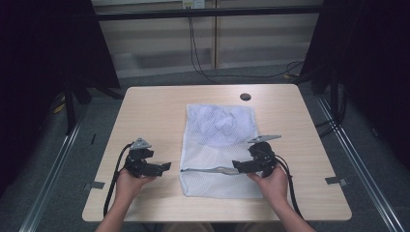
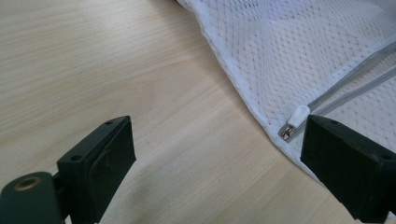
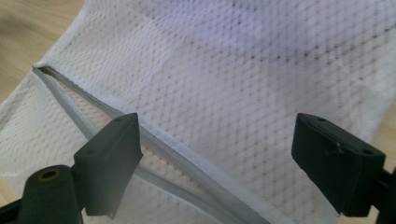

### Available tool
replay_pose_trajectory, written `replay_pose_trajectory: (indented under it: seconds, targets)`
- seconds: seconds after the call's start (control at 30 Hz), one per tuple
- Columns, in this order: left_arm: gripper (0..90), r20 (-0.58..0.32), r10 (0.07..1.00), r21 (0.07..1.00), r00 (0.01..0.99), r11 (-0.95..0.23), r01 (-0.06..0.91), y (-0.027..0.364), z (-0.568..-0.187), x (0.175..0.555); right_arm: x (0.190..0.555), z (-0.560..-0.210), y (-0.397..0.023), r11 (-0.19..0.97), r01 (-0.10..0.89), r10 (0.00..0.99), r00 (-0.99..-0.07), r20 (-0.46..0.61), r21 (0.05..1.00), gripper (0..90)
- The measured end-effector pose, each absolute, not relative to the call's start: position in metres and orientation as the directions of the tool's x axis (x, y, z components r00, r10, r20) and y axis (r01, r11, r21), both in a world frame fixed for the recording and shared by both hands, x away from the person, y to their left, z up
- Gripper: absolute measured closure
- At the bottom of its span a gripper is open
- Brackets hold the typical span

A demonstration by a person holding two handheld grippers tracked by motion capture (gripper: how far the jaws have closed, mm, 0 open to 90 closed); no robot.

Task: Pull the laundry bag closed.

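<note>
A: Reporting position of the mesh laundry bag (image 1: 220,147): lying flat mid-surface, long way running away from the person, pale crumpled cloth (image 1: 217,122) showing through the far half. Zipper (image 1: 209,170) crossing the near half, gaping partly open.

B: Noting the jaws?

A: Left gripper (image 1: 165,166) hovering just beside the bag's left edge, jaws spread wide, holding nothing. Right gripper (image 1: 237,165) resting over the zipper's right stretch, jaws likewise spread, straddling the upper zipper tape (image 3: 187,158) without clamping it.

B: Locating the zipper pull (image 2: 294,122)?

A: Sitting at the left end of the track, right by the white hem (image 2: 233,79), just ahead of the left gripper's right-hand jaw.

B: Assessing handling?

A: Judging the bag light, soft and floppy; likely bunching and sliding on the smooth wooden surface (image 1: 154,111) if tugged single-handed. Recommending a pinch on the small pull tab with the left, plus a firm grip on the tape or hem with the right for counter-tension. Flagging the tab as small and easy to miss.
</note>
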State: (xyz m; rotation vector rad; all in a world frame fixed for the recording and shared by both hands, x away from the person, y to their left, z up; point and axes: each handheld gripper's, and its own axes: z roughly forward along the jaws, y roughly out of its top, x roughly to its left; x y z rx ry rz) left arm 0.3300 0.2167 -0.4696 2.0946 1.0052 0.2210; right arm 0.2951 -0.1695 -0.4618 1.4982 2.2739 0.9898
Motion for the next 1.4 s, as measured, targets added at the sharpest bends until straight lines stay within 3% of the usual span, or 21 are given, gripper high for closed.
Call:
replay_pose_trajectory:
  seconds: [0.73,1.4]
  targets:
    - [11.8,-0.159,0.715,0.718,0.681,-0.39,0.577,0.222,-0.465,0.328,0.305,-0.461,-0.118,0.279,0.743,0.836,-0.5,0.227,0.609,22.1]
    - [11.0,-0.155,0.71,0.724,0.687,-0.392,0.568,0.223,-0.464,0.329,0.309,-0.459,-0.093,0.297,0.745,0.789,-0.544,0.286,0.597,39.0]
